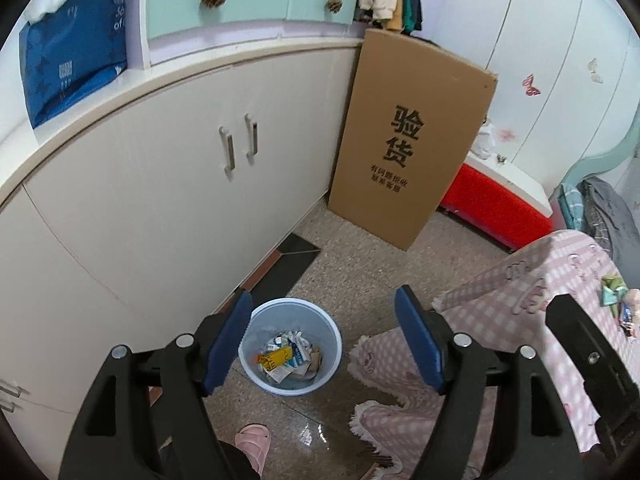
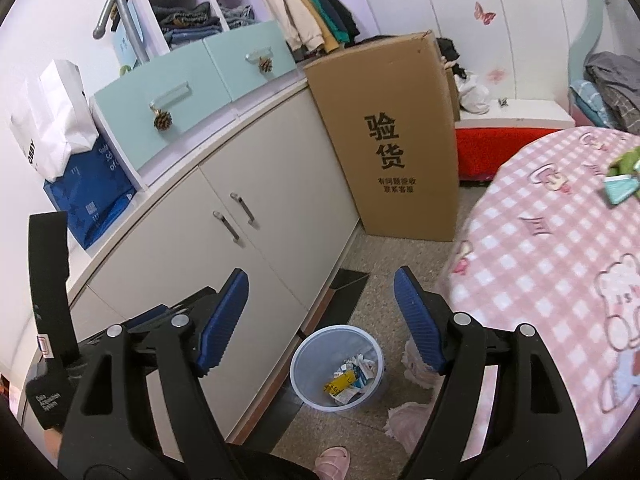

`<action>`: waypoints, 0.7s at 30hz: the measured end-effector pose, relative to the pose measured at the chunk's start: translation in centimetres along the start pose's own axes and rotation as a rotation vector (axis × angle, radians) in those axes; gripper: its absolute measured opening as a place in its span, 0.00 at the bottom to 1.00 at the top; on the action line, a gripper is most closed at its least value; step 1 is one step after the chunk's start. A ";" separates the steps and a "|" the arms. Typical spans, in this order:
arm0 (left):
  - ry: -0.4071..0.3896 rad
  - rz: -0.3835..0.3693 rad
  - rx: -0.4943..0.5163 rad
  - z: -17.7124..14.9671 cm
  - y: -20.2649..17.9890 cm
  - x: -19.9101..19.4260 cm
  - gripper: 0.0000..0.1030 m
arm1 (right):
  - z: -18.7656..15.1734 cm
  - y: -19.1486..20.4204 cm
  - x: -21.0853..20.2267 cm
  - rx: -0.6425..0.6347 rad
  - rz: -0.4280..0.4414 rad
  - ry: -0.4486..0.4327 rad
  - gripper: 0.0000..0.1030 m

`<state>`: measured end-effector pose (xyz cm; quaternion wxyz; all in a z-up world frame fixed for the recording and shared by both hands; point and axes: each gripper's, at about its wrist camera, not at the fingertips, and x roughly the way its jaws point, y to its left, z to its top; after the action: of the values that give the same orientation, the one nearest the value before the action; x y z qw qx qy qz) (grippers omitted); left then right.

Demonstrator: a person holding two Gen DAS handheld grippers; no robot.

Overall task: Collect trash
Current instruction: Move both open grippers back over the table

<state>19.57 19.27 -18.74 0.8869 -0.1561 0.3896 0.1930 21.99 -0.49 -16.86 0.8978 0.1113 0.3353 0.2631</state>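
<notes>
Both sets of jaws stood wide apart with nothing between their blue pads. On the left, the left gripper [image 1: 324,334] pointed steeply down at the floor, and a pale blue waste bin [image 1: 256,316] stood upright on the speckled floor right below it, just beside the cream cabinet [image 1: 160,200]. Inside the bin lay the trash [image 1: 288,356]: crumpled white and blue wrappers and a yellow packet, piled on the bottom. The writing on them was too small to read.

Further right, the right gripper [image 2: 320,314] tilted down less steeply, over the same bin, which showed between its fingers. A black strap at the left edge of that view carried small white letters, seemingly "Data Acquisition System". A tall cardboard box [image 2: 396,140] leaned against the cabinet's end, printed with the large characters "验货" and smaller lines beneath that were hard to make out. At the far right, a pink checked blanket [image 2: 560,280] covered the bed, with a few more wrappers [image 2: 622,182] lying on it.
</notes>
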 end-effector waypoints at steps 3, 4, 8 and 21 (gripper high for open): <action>-0.021 -0.021 0.011 -0.2 -1.3 -1.8 0.72 | 0.2 -0.8 -2.0 0.010 -0.012 -0.026 0.73; -0.029 -0.030 0.019 -0.3 -1.9 -2.3 0.72 | 0.3 -1.1 -2.5 0.012 -0.016 -0.034 0.73; -0.046 -0.067 0.058 -0.7 -4.7 -4.0 0.73 | 0.7 -3.1 -5.5 0.032 -0.047 -0.073 0.74; -0.047 -0.192 0.325 -3.4 -19.0 -5.9 0.74 | 1.5 -15.4 -13.0 0.161 -0.222 -0.153 0.74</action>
<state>22.55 -0.13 -14.14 0.9236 -0.0425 0.3783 0.0455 20.82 -20.51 -14.45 0.9324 0.1646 0.2962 0.1253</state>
